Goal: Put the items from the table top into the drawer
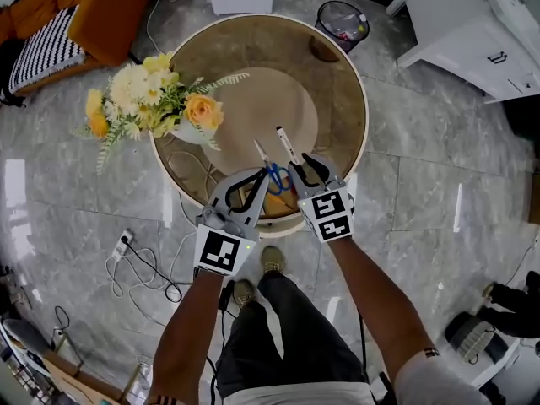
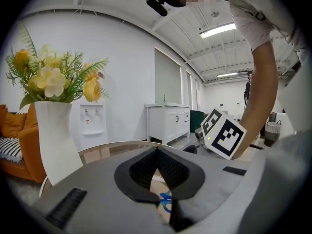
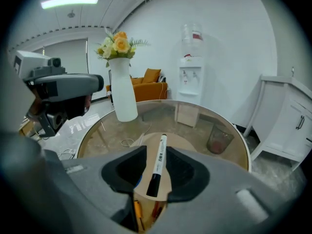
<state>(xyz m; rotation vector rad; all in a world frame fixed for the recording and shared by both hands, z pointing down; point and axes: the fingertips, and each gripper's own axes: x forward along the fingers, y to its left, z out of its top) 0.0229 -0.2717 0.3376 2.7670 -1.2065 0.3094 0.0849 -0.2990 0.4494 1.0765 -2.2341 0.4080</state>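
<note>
Right gripper (image 3: 155, 152) jaws spread wide, pads clear of marker (image 3: 159, 160) between them. Marker long axis runs straight ahead along jaws toward table (image 1: 361, 116) centre, black cap nearest. Open drawer (image 3: 146, 209) directly below jaws, at person's side. Left gripper (image 2: 157, 152) closed, nothing gripped.

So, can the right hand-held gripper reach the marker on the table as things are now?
Probably yes. The right hand-held gripper is open, and the marker lies lengthwise in line with the gap between its jaws. Nothing covers it; the scissors lie beside it, not across it.
</note>
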